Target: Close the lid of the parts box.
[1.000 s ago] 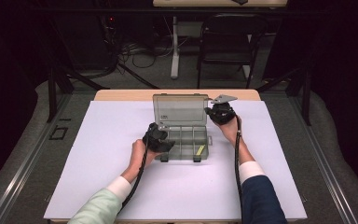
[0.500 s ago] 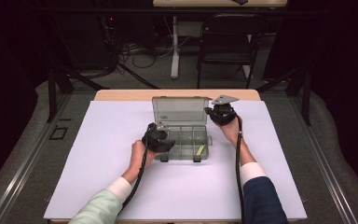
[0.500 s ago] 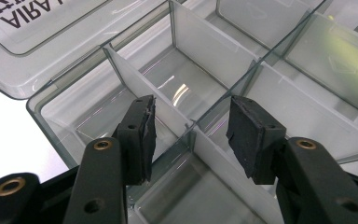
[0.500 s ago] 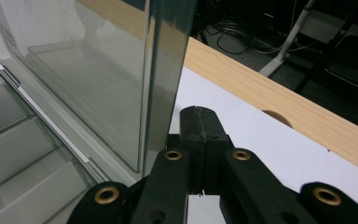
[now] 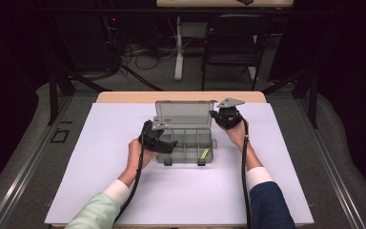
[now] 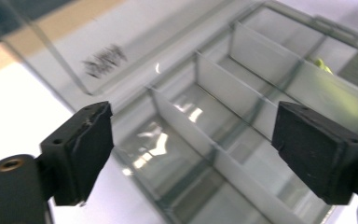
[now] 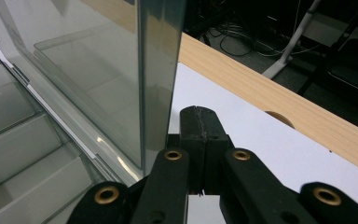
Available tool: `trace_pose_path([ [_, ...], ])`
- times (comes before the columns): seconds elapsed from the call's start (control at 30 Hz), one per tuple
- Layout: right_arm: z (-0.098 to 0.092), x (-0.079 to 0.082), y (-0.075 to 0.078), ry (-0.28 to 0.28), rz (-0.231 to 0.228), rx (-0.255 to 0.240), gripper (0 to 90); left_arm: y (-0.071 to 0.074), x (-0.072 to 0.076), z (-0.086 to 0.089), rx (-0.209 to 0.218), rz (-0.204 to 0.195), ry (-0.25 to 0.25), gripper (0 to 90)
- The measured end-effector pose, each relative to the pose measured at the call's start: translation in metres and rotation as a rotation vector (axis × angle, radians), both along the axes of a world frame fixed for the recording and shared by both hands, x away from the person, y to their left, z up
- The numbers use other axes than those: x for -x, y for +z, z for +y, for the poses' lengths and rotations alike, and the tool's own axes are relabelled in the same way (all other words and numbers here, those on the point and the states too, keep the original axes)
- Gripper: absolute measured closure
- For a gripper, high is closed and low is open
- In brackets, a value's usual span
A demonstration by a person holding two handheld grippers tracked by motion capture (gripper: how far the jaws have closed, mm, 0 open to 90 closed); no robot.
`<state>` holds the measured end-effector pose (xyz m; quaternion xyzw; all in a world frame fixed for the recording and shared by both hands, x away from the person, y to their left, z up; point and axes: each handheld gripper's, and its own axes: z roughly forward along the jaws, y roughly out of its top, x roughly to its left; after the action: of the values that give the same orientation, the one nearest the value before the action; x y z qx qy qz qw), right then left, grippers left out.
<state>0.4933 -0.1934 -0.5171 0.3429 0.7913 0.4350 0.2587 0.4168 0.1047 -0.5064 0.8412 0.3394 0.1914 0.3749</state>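
Observation:
A clear plastic compartment box (image 5: pixel 187 145) sits mid-table with its lid (image 5: pixel 183 114) standing upright. My left gripper (image 5: pixel 168 145) hovers at the box's left end. Its jaws have just been opening and stand wide with nothing between them, and the box's dividers (image 6: pixel 223 88) lie below my left gripper (image 6: pixel 200 149). A small yellow-green item (image 5: pixel 204 153) lies in a front right compartment (image 6: pixel 324 67). My right gripper (image 5: pixel 218 115) is shut at the lid's right edge. My right gripper (image 7: pixel 199 116) holds nothing, and the lid's edge (image 7: pixel 158 70) rises just beside its tips.
A white sheet (image 5: pixel 100 157) covers the table, and a wooden strip (image 5: pixel 124 97) shows at the far edge. Beyond the table stand a dark chair (image 5: pixel 228 43) and floor cables (image 5: pixel 143 52). Both forearms come in from the bottom.
My left gripper has lifted slightly at the box's left end and its jaws have spread. The right gripper and the lid have not moved.

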Motion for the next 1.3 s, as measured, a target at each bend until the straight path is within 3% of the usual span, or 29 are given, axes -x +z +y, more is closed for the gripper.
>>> trace_pose_path([
  [0.27,0.000,0.001,0.000,0.005,0.001,0.004,90.0,0.022,-0.011,0.019,-0.002,-0.036,0.060,0.2],
  [0.53,0.000,0.002,0.001,0.009,-0.002,0.014,90.0,0.043,-0.026,0.032,-0.023,-0.075,0.095,0.9],
  [0.73,0.001,0.003,0.001,0.014,0.000,0.018,90.0,0.061,-0.036,0.039,-0.018,-0.113,0.076,20.7],
  [0.8,0.002,0.003,0.000,0.014,-0.001,0.020,90.0,0.064,-0.038,0.040,-0.009,-0.117,0.045,32.3],
  [0.87,0.002,0.003,0.000,0.016,-0.001,0.020,90.0,0.065,-0.040,0.040,-0.029,-0.129,0.036,38.2],
  [0.9,0.002,0.003,0.000,0.017,-0.001,0.021,90.0,0.066,-0.040,0.041,-0.012,-0.130,0.014,46.3],
  [1.13,0.003,0.004,0.000,0.019,0.001,0.032,90.0,0.067,-0.042,0.034,-0.055,-0.158,-0.065,63.3],
  [1.3,0.000,0.007,0.004,0.009,-0.006,0.026,88.7,0.067,-0.042,0.033,-0.075,-0.175,-0.073,73.1],
])
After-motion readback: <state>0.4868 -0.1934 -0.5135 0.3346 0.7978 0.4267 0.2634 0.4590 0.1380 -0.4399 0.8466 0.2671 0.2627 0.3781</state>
